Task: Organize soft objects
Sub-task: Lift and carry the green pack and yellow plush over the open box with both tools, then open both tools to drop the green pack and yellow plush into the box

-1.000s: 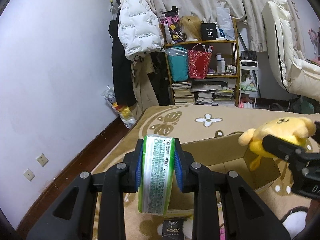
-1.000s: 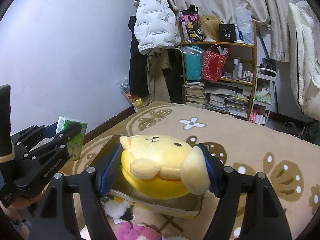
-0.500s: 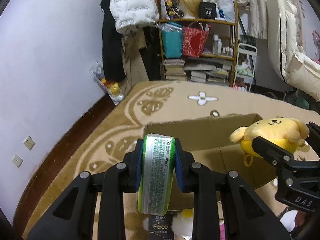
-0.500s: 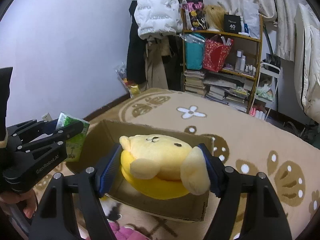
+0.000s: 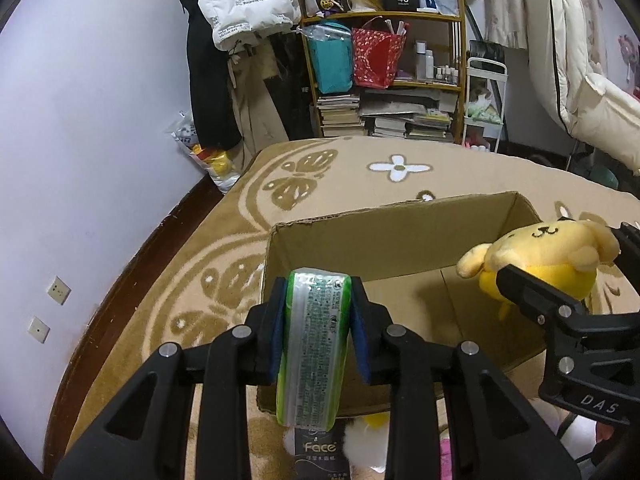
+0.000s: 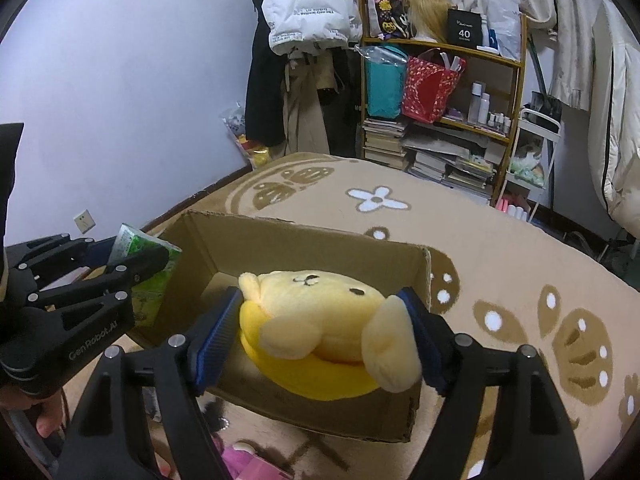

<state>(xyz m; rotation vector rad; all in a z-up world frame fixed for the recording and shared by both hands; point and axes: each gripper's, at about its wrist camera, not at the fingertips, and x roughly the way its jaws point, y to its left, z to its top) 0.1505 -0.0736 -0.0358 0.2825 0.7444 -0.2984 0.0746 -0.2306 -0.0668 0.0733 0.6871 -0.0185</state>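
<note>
Both grippers tilt down over the cardboard box: the left gripper clamps a green tissue pack at its near-left corner; the right gripper's jaws, just widening, flank a yellow plush dog.

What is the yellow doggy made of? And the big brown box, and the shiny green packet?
The yellow doggy looks like soft plush fabric, fuzzy and squashy between the blue pads. The brown box looks like plain matte cardboard: its top edge is rough and wavy. The green packet seems wrapped in glossy plastic film that catches the light; probably tissues inside, though that is hidden.
</note>
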